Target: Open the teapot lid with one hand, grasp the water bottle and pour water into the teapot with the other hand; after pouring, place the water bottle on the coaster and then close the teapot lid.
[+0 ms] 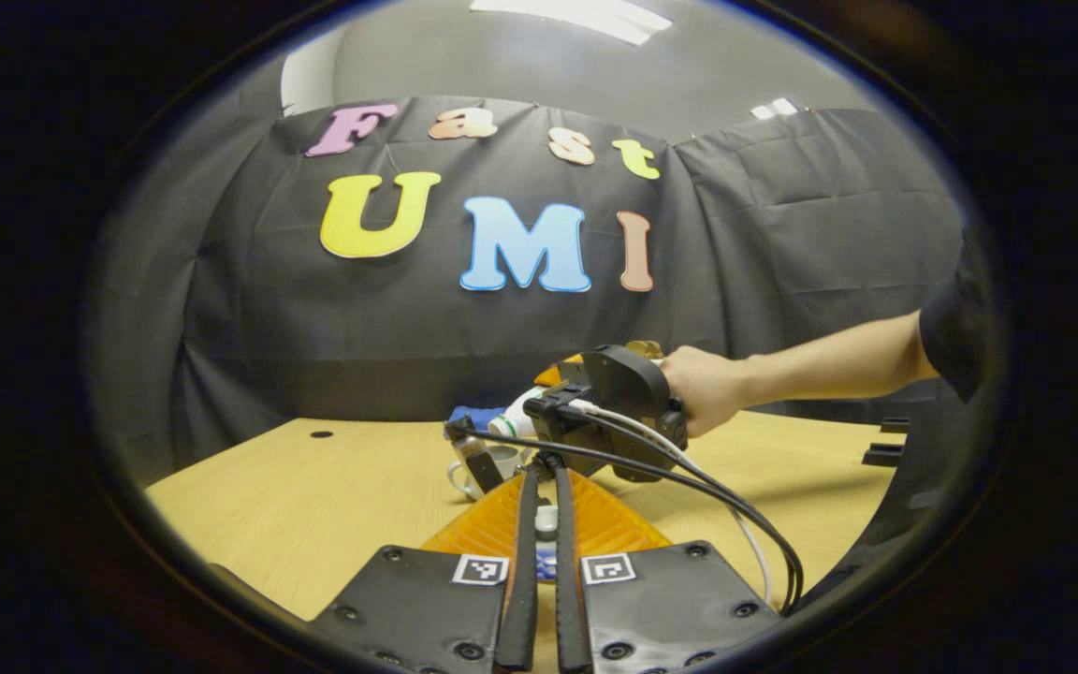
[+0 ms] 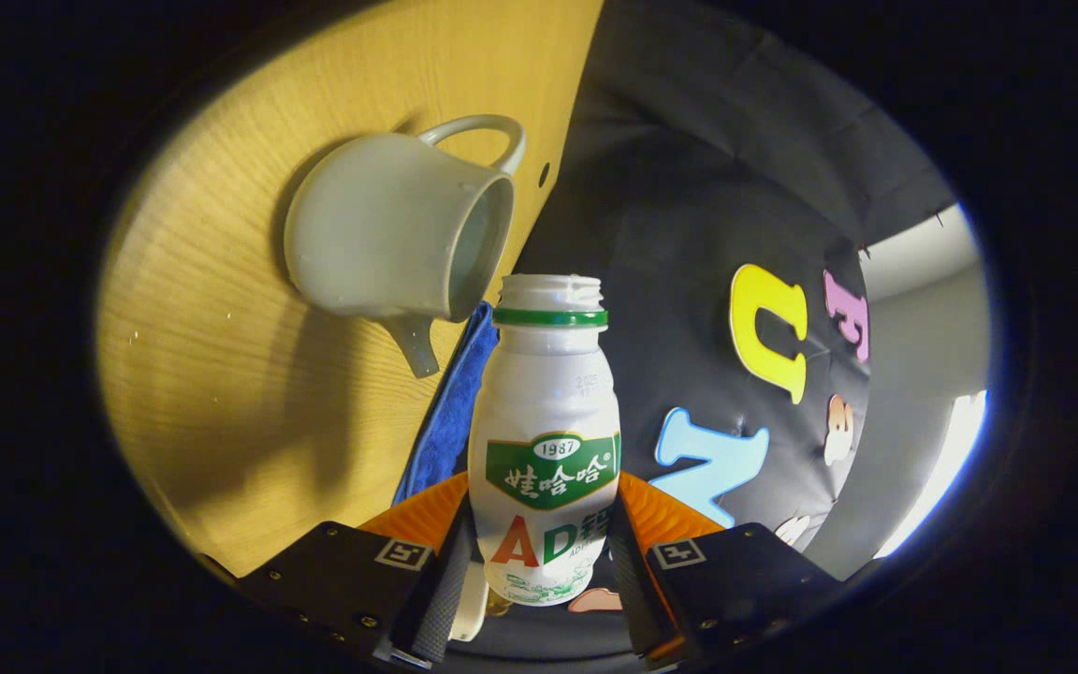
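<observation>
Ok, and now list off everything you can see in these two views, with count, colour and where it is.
table: one, light wood, under everything
teapot: one, pale grey, on the table, lid off
bottle: one, white with green band, uncapped, mouth near the teapot's opening
lid: one small pale piece, probably the teapot's, between the left tongs
ribbed mat: one, orange, on the table below the left tongs
cloth: one, blue, beside the teapot
left tongs: one pair, pinched on the lid
right tongs: one pair, clamping the bottle
hand: one, holding the right gripper
</observation>
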A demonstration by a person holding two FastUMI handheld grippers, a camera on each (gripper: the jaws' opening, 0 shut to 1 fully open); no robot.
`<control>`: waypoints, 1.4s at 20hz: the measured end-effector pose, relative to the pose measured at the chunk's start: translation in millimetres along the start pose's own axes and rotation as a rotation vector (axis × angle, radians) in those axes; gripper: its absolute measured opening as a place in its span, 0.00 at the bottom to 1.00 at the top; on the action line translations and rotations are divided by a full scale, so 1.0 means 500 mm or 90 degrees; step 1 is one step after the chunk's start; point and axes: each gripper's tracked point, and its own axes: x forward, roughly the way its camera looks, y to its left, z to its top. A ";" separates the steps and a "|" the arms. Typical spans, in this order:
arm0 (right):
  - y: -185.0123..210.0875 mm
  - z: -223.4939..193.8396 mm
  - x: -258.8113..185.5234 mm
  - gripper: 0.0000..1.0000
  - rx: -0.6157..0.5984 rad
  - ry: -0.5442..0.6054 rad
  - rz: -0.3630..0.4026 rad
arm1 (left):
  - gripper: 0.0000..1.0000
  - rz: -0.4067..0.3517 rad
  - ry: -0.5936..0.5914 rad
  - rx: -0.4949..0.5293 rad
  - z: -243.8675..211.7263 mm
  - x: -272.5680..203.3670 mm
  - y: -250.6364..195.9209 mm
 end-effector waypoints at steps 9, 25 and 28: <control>0.038 0.002 -0.025 0.71 0.338 -0.004 0.069 | 0.19 0.000 0.014 -0.013 -0.019 0.009 0.002; 0.059 -0.078 -0.235 0.70 1.075 -0.031 0.285 | 0.19 0.039 -0.024 -0.033 0.049 0.125 0.060; 0.073 -0.142 -0.270 0.70 1.102 -0.010 0.258 | 0.19 0.034 -0.030 -0.014 0.069 0.178 0.066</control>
